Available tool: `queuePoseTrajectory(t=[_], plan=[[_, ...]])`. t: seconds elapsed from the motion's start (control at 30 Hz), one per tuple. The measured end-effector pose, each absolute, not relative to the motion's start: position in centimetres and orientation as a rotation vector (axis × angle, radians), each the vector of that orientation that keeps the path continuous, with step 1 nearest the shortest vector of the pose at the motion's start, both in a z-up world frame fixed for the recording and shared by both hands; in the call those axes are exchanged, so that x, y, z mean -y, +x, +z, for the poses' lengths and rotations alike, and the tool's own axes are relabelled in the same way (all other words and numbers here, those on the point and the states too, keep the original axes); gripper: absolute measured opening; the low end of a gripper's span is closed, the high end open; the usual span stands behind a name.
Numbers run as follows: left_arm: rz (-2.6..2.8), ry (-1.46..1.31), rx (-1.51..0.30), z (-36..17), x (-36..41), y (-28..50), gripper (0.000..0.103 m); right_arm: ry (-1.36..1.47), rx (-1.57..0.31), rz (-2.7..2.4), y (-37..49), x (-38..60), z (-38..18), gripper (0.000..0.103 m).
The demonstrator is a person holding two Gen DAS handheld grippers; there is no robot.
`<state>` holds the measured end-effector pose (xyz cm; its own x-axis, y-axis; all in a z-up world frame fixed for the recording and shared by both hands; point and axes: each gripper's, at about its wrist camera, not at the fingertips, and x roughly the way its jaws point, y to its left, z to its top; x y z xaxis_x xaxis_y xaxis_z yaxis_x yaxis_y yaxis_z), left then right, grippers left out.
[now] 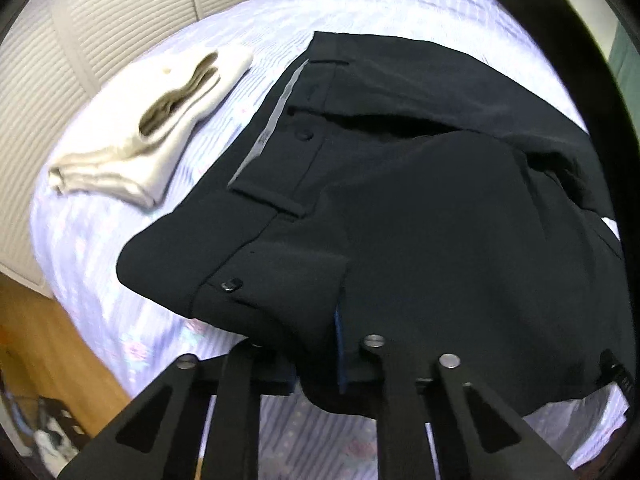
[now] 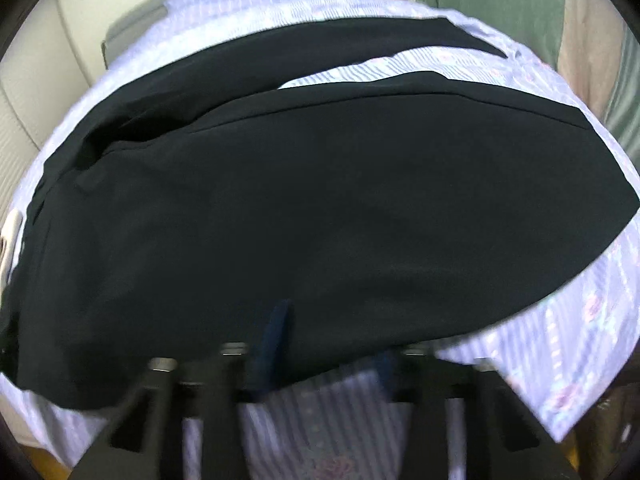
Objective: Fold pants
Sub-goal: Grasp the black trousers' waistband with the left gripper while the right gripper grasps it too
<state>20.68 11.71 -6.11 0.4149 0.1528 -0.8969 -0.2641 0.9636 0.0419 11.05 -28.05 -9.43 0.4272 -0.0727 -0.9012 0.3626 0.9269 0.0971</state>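
Observation:
Dark navy pants (image 1: pixel 400 200) lie on a bed with a pale striped floral sheet (image 1: pixel 168 272). In the left wrist view the waistband with its buttons faces left, and my left gripper (image 1: pixel 316 364) has its fingers around the near edge of the waist; the cloth hides the fingertips. In the right wrist view the pants (image 2: pixel 320 208) spread across the frame, the two legs parting toward the far right. My right gripper (image 2: pixel 324 364) stands open at the near edge of the leg, one blue pad (image 2: pixel 276 336) lying against the fabric.
A folded cream garment (image 1: pixel 160 128) lies on the bed left of the waistband. White louvred doors (image 1: pixel 100 40) stand behind the bed. Wooden floor (image 1: pixel 52 344) shows at lower left. A green curtain (image 2: pixel 500 0) hangs at the far right in the right wrist view.

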Motion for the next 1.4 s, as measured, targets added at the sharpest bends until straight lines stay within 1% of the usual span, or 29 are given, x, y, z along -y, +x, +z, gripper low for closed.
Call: queuePoseTrajectory(t=[0.03,0.1,0.23,0.3,0.43,0.5,0.6,0.77,0.87,0.97,1.1,1.2,1.27,1.3,1.33,1.37,1.4], plan=[[0.259,-0.088,-1.119,-5.0,-11.1,21.1,0.011,0.318,-1.112,-0.273,11.2,28.5,-8.7,0.013],[0.245,-0.075,-1.108,-3.0,-10.4,21.5,0.01,0.335,-1.111,-0.266,11.9,29.7,-6.5,0.01],[0.268,-0.081,-1.043,1.4,-10.3,22.7,0.008,0.337,-1.046,-0.238,13.0,30.6,-1.0,0.009],[0.285,-0.098,-0.999,3.4,-10.3,23.6,0.008,0.305,-0.979,-0.213,14.1,30.6,2.8,0.008],[0.311,-0.117,-0.902,7.5,-10.2,25.7,0.008,0.227,-0.873,-0.184,16.8,30.2,8.0,0.008],[0.314,-0.122,-0.86,9.1,-10.2,27.8,0.008,0.178,-0.827,-0.168,19.1,29.3,9.8,0.008],[0.32,-0.112,-0.81,10.4,-10.1,31.4,0.008,0.15,-0.802,-0.157,23.5,29.0,10.8,0.008],[0.311,-0.101,-0.809,9.5,-10.3,39.0,0.008,0.167,-0.815,-0.163,31.1,28.7,10.0,0.007],[0.323,-0.093,-0.865,7.2,-11.4,44.9,0.008,0.153,-0.867,-0.175,36.6,28.4,8.3,0.008],[0.353,-0.065,-0.943,4.2,-11.8,49.2,0.008,0.108,-0.944,-0.175,42.4,27.2,5.5,0.008],[0.334,-0.012,-1.053,-0.5,-11.7,52.9,0.009,0.072,-1.037,-0.178,47.4,26.5,1.6,0.007],[0.313,0.025,-1.103,-2.4,-11.7,53.9,0.014,0.039,-1.062,-0.181,48.8,26.1,-0.3,0.008],[0.273,0.016,-1.109,-2.8,-11.7,53.9,0.031,0.03,-1.088,-0.185,49.5,26.2,-1.2,0.008],[0.25,0.011,-1.092,-2.6,-11.5,53.6,0.058,0.048,-1.111,-0.185,49.8,26.4,-1.8,0.008],[0.234,0.012,-1.045,-1.7,-11.2,53.0,0.078,0.066,-1.124,-0.182,49.8,26.7,-2.1,0.01],[0.231,0.019,-1.014,-1.0,-11.4,52.6,0.083,0.079,-1.13,-0.18,49.6,26.7,-2.1,0.012],[0.229,0.035,-0.978,-0.1,-11.0,52.0,0.088,0.104,-1.136,-0.173,49.5,26.9,-2.3,0.021]])
